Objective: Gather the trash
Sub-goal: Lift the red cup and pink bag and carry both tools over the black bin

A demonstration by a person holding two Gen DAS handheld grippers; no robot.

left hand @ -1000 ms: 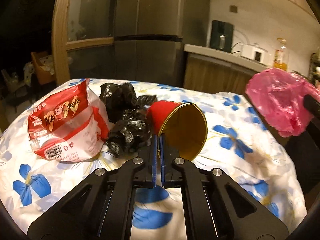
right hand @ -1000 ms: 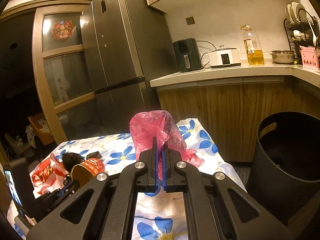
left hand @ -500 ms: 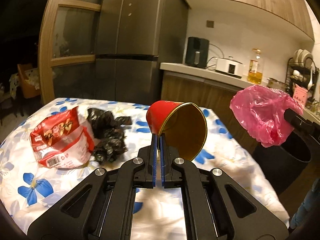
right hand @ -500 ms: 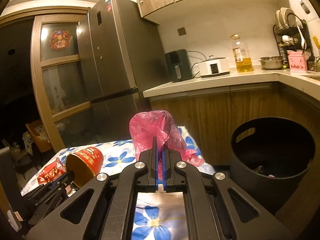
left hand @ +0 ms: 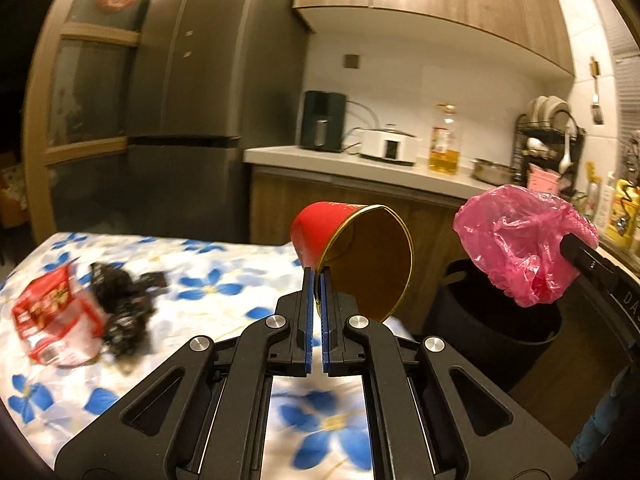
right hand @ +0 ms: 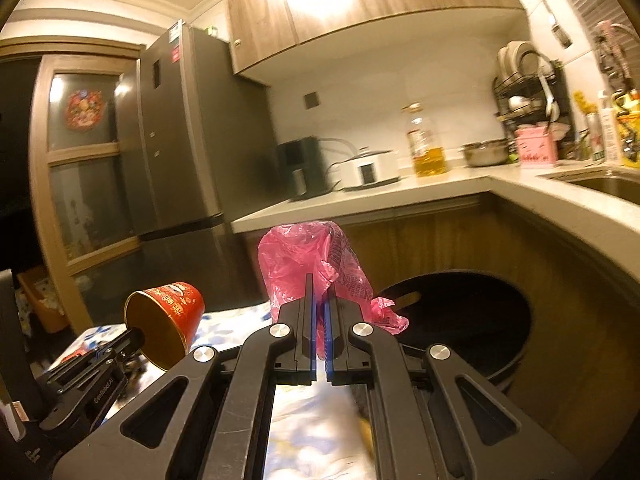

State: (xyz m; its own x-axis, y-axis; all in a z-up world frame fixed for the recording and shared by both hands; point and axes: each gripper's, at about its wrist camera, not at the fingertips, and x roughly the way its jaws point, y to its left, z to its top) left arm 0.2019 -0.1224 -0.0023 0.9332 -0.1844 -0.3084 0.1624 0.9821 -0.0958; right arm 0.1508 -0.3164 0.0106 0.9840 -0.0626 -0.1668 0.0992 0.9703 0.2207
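Observation:
My left gripper (left hand: pixel 316 280) is shut on the rim of a red paper cup (left hand: pixel 352 256) with a gold inside, held in the air on its side above the table's right edge. The cup (right hand: pixel 168 320) shows at lower left in the right wrist view. My right gripper (right hand: pixel 318 292) is shut on a crumpled pink plastic bag (right hand: pixel 312 264), lifted beside the round black bin (right hand: pixel 460 320). That bag (left hand: pixel 520 248) hangs over the bin (left hand: pixel 492 332) in the left wrist view. A red snack packet (left hand: pixel 56 320) and a black plastic bag (left hand: pixel 124 308) lie on the flowered tablecloth (left hand: pixel 224 292).
A wooden counter (right hand: pixel 400 200) runs behind the bin with an oil bottle (right hand: pixel 428 148), a white cooker (right hand: pixel 368 168), a dish rack (right hand: pixel 528 88) and a sink (right hand: pixel 600 180). A tall grey fridge (left hand: pixel 192 100) stands behind the table.
Both grippers have risen and swung right, off the table toward the bin, carrying the cup and the pink bag. The packet and black bag stay behind at the left.

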